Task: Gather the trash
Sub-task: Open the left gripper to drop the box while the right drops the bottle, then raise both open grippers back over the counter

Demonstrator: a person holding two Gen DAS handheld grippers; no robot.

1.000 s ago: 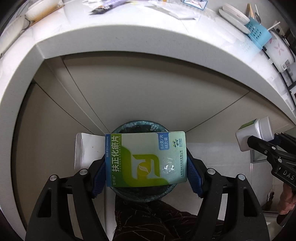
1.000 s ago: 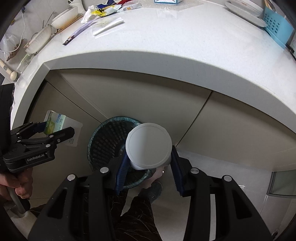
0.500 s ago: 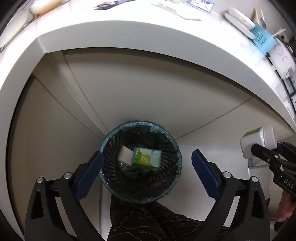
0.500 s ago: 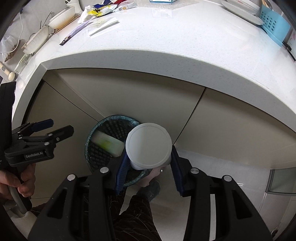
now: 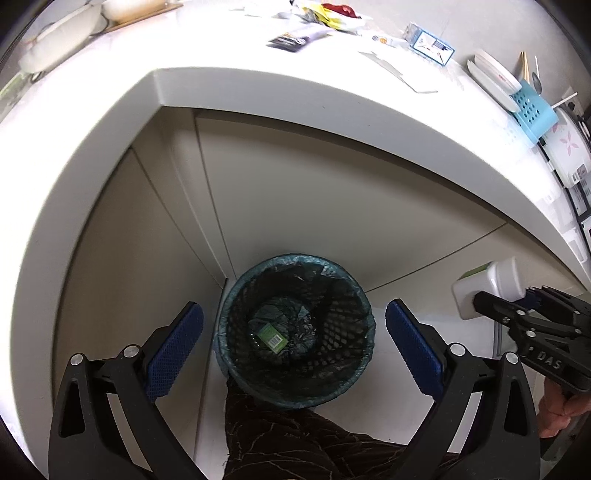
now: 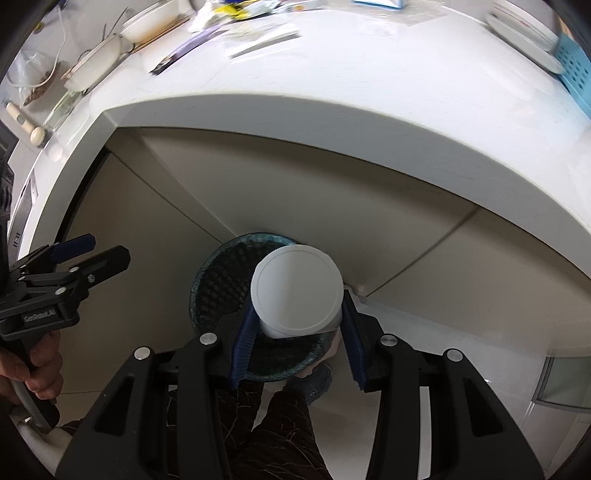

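A dark mesh waste bin (image 5: 295,376) with a teal liner stands on the floor below the counter edge. A green medicine box (image 5: 272,335) lies at its bottom. My left gripper (image 5: 294,344) hangs above the bin, wide open, with nothing between its blue pads. My right gripper (image 6: 297,332) is shut on a white plastic bottle (image 6: 295,290), whose cap faces the camera, above the bin (image 6: 218,280). From the left wrist view the bottle (image 5: 487,290) shows at the right, clamped in the right gripper (image 5: 491,301).
The white counter (image 5: 258,92) curves overhead with wrappers (image 5: 325,14), a small carton (image 5: 430,44), plates (image 5: 495,79) and a blue basket (image 5: 532,114). Beige cabinet doors (image 5: 314,192) stand behind the bin. A person's dark patterned trousers (image 5: 295,443) are in front of it.
My left gripper opened and let go of the green box, which fell to the bottom of the bin. The left gripper then rose. The right gripper kept its hold and shifted over the bin.
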